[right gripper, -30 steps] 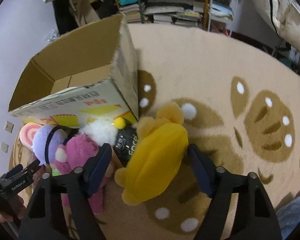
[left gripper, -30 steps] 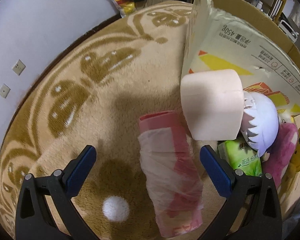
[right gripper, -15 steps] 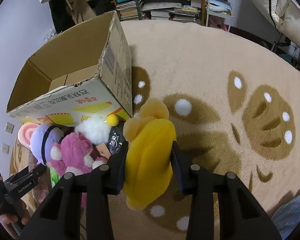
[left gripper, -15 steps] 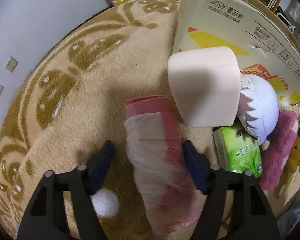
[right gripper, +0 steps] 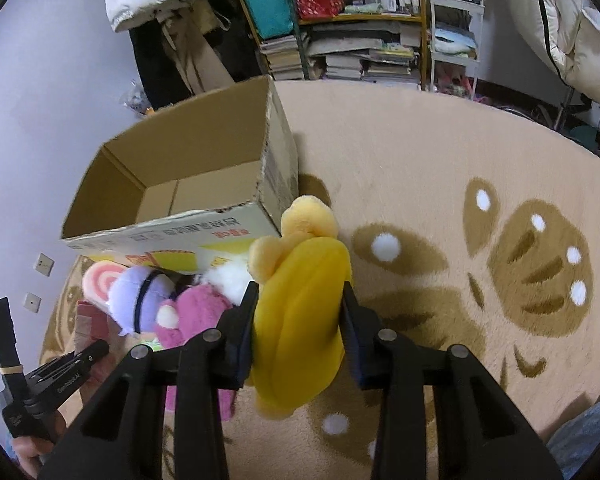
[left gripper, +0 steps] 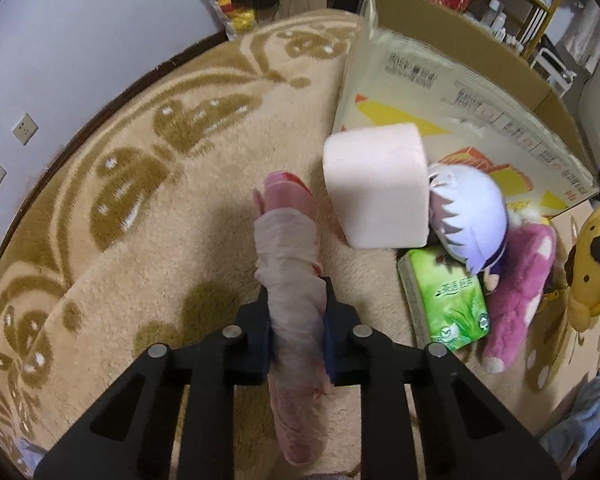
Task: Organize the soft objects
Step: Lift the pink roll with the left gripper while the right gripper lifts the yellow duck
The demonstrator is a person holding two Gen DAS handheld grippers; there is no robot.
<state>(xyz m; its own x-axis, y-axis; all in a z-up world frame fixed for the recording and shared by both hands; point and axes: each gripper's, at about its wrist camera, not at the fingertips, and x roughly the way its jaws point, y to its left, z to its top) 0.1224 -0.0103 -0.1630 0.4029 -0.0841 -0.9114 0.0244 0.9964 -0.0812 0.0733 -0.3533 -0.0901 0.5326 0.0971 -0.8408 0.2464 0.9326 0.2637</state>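
Nearest the left wrist camera, the left gripper [left gripper: 297, 320] was clenched on a long pink roll in thin crinkled plastic [left gripper: 292, 280], its jaws having just been closing onto it until the pads pinched the wrap about midway along; the roll looked light and squashy, and its film cover probably slippery, so a hold near the middle seemed wise to keep either end from drooping or sliding out. Nearest the right wrist camera, the right gripper [right gripper: 298, 324] was grasping a yellow plush toy [right gripper: 300, 308] across its body, the jaws having just been closing and the stuffing bulging around the pads; it seemed light and very compressible, best taken at the thickest part, not by a limb. Beyond both tools, on the tan patterned rug [left gripper: 140, 220], lay a green tissue pack [left gripper: 448, 300], a magenta plush [right gripper: 196, 312], a lilac round plush [left gripper: 468, 224] and a pale pink foam block [left gripper: 376, 188], crowded together against the printed side of an open cardboard box [right gripper: 180, 184]. The box looked empty inside and was probably where these soft things belonged. Farthest back stood cluttered shelves of books [right gripper: 352, 56]
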